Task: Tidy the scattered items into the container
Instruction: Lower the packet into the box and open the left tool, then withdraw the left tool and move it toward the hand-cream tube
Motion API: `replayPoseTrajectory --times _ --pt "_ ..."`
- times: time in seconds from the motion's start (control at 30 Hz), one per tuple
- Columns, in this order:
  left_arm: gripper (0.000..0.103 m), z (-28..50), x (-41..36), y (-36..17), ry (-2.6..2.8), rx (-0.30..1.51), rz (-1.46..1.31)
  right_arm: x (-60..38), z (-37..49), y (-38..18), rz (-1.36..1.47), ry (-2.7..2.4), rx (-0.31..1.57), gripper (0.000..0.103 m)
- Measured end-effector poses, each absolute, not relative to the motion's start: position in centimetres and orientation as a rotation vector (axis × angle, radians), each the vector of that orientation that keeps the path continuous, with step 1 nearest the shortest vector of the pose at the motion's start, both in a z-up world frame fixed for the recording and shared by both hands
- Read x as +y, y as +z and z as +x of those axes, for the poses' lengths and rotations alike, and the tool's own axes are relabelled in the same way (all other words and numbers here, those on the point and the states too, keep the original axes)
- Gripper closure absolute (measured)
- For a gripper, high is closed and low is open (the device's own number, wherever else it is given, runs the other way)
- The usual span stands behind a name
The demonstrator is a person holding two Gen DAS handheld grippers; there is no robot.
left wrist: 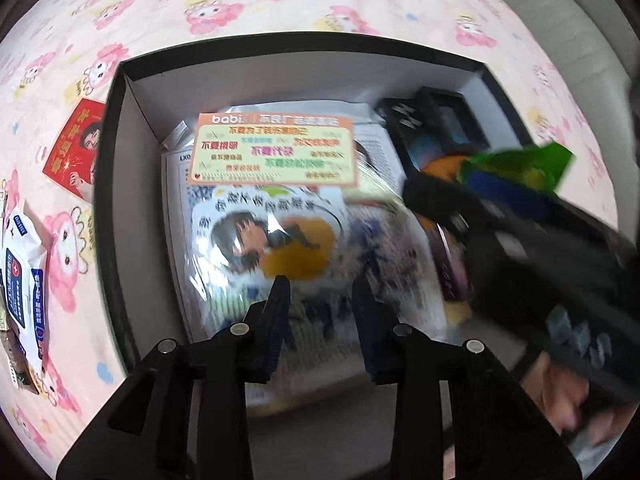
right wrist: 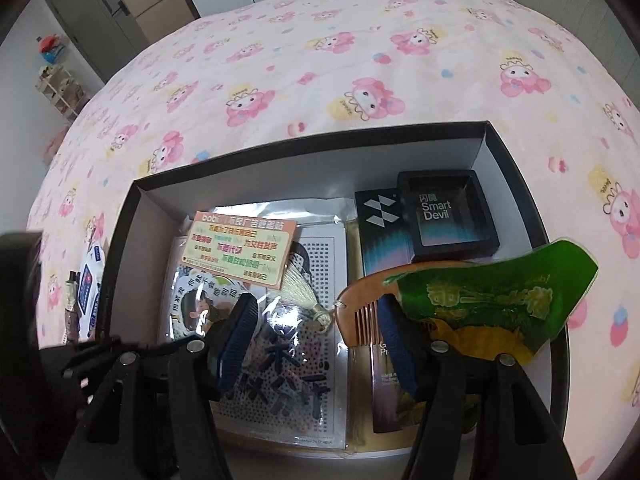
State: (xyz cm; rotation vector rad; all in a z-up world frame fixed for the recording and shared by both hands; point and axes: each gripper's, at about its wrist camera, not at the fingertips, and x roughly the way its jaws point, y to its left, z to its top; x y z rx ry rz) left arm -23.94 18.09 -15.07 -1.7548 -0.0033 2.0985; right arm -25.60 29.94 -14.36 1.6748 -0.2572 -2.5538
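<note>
Right gripper point(right wrist: 316, 340) above box point(right wrist: 120, 240), comb point(right wrist: 360, 312) beside

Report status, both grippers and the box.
Left gripper open, empty over box. Right gripper open beside green packet. Wipes outside.

Glossy green foil packet point(right wrist: 496, 300), smooth wooden comb point(right wrist: 362, 312), matt cardboard box point(right wrist: 516, 168)
</note>
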Motion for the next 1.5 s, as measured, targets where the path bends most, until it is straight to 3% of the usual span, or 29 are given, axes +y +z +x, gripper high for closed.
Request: replayPoseTrajectory --times 0.4,0.6,1.5 --pt "0.066 -19.2 13.6 -9.7 2.226 -0.071 -1.557 28.1 -22.5 -11.9 1.561 -2.642 -0.255 0.044" --pt "0.066 -16.5 11.6 -7.7 2.287 -0.060 -1.462 26.5 -17.8 -10.2 1.406 -2.794 -0.137 0.044" --pt "0.061 -5.4 -1.9 -3.0 2.450 -0.267 -1.302 11.8 -8.3 -4.2 1.192 -2.675 0.051 0.044"
